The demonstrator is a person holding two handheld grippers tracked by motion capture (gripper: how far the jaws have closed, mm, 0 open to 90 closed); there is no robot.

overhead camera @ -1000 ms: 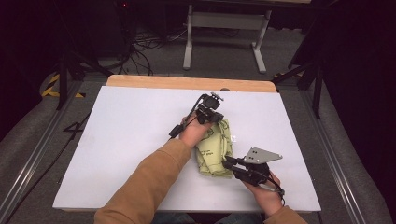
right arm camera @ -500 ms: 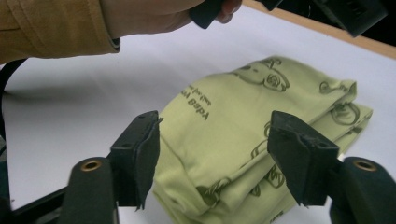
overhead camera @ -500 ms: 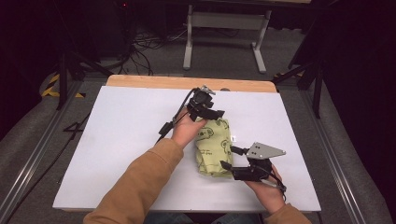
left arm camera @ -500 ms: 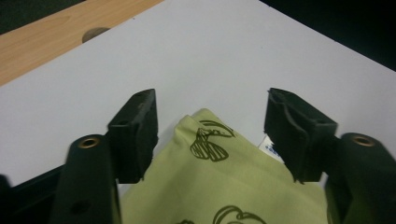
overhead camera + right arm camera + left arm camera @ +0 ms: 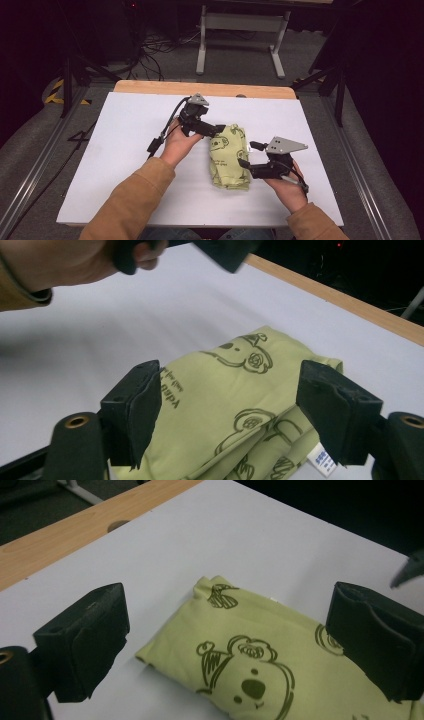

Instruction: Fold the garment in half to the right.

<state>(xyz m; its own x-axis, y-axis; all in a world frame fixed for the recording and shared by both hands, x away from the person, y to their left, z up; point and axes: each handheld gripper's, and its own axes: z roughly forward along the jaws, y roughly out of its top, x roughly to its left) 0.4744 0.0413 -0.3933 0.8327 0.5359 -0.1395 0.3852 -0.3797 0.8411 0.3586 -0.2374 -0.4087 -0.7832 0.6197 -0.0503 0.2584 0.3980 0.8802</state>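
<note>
Folded green printed cloth (image 5: pixel 229 157) lies long axis near-to-far between both tools, jaws just opened, gripping nothing: left tool (image 5: pixel 212 131) at its far-left corner, right tool (image 5: pixel 243 166) nearer, at its near-right edge.

White counter (image 5: pixel 115 165) bare across the left half of the frame, bare strip along the wooden upper edge, folded green cloth (image 5: pixel 229 157) the single obstacle at centre right, left hand-held gripper (image 5: pixel 216 131) and right hand-held gripper (image 5: pixel 244 159) flanking it, narrow free margin at lower right

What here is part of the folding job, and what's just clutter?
In the job: folded green cloth; left gripper and right gripper, both open, jaws just been opening, nothing gripped.
Lying about: metal stand, cables on the floor beyond the table.
</note>
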